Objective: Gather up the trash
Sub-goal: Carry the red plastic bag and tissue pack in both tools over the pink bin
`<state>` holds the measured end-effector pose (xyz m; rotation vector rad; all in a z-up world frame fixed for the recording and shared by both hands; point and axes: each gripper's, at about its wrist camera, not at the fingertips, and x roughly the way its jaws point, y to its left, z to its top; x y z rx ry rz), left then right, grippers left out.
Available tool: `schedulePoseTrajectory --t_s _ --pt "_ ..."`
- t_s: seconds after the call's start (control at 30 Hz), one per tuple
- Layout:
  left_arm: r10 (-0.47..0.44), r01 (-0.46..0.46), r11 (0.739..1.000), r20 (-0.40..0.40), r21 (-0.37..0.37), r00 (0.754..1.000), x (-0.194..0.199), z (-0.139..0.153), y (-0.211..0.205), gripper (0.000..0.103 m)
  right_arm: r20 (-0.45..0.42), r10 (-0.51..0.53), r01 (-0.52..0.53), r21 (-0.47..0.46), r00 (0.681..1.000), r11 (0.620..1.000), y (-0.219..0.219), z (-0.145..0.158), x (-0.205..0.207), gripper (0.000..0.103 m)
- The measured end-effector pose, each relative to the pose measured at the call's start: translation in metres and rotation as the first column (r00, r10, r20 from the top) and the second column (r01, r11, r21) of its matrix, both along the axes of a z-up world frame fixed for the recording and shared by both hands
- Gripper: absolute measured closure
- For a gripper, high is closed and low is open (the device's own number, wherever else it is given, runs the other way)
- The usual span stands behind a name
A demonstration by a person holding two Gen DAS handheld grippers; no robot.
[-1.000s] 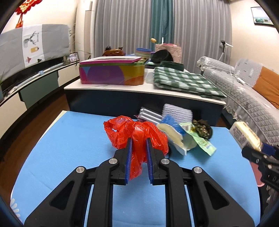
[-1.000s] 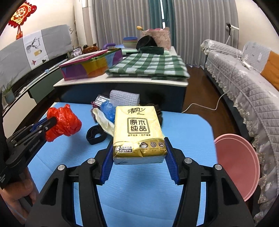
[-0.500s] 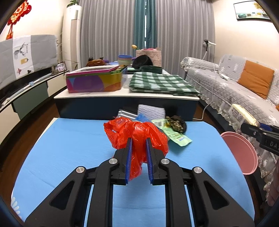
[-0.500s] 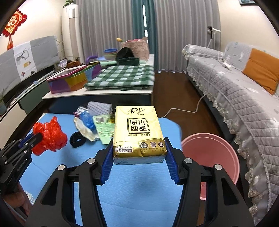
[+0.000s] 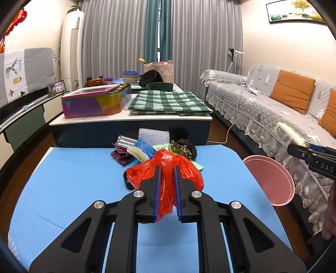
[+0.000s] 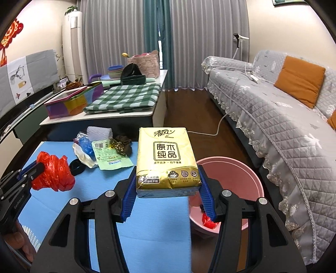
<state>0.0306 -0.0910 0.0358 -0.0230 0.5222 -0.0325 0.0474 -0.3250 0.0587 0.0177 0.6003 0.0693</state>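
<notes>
1. Red plastic bag (image 5: 166,174) is pinched in the left claw (image 5: 167,189), whose jaws are closing on it, above the blue counter (image 5: 73,178).
2. Tissue pack (image 6: 166,161) sits clamped in the right claw (image 6: 167,199), beside the pink bin (image 6: 247,178), likely for dropping.
3. Remaining litter (image 6: 105,151) waits at the counter's far edge.

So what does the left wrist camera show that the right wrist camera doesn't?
Only the left wrist view: a framed picture high on the wall, and the purple foil wrapper on the blue mat.

Only the right wrist view: red scraps inside the pink bin, and the tissue pack's printed front.

Both: the left tongs, closing on the red plastic bag, the right tongs gripping the yellow tissue pack, the pink bin, the trash pile and the sofa.
</notes>
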Motion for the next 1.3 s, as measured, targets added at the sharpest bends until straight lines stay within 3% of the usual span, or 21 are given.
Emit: schedulePoseTrajectory --t_s 0.47,0.93,1.3 --pt "-0.051 0.051 0.998 0.019 0.034 0.998 -0.003 0.003 -0.022 0.091 0.019 -0.049 0.048 0.014 0.999 0.999 -0.021 0.006 -0.003 0.049" --pt "-0.15 0.149 0.987 0.022 0.056 0.988 0.009 0.009 -0.075 0.091 0.039 -0.118 0.118 0.018 0.992 0.993 -0.059 0.011 0.0 0.049" --pt "-0.186 0.186 0.982 0.013 0.03 0.982 0.034 0.01 -0.115 0.092 0.026 -0.174 0.173 0.034 0.984 0.984 -0.088 0.002 0.014 0.049"
